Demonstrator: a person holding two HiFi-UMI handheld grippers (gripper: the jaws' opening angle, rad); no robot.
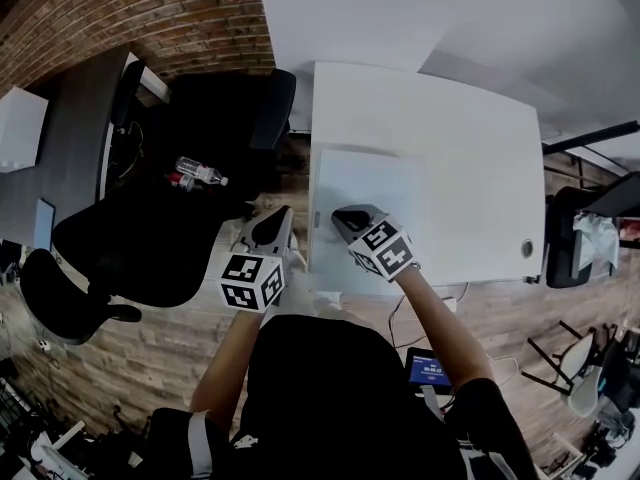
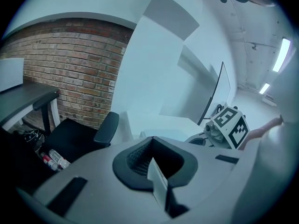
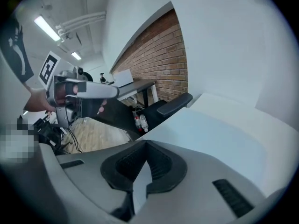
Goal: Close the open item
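Note:
A flat pale blue-grey rectangular item (image 1: 368, 200), likely a laptop, lies on the white table (image 1: 470, 158) with its lid down flat. It also fills the right of the right gripper view as the pale slab (image 3: 212, 141). My right gripper (image 1: 345, 216) hovers over the slab's near left corner, jaws shut with nothing between them (image 3: 142, 164). Left of the table edge, my left gripper (image 1: 272, 218) hangs over the floor beside the chair, also shut and empty (image 2: 152, 160). The left gripper view shows the right gripper's marker cube (image 2: 231, 124).
A black office chair (image 1: 170, 228) with two bottles (image 1: 198, 173) on its seat stands left of the table. A dark desk (image 1: 60, 158) and a brick wall (image 1: 130, 13) lie further left. The table has a round grommet (image 1: 527, 249). More chairs and clutter (image 1: 590, 368) sit at the right.

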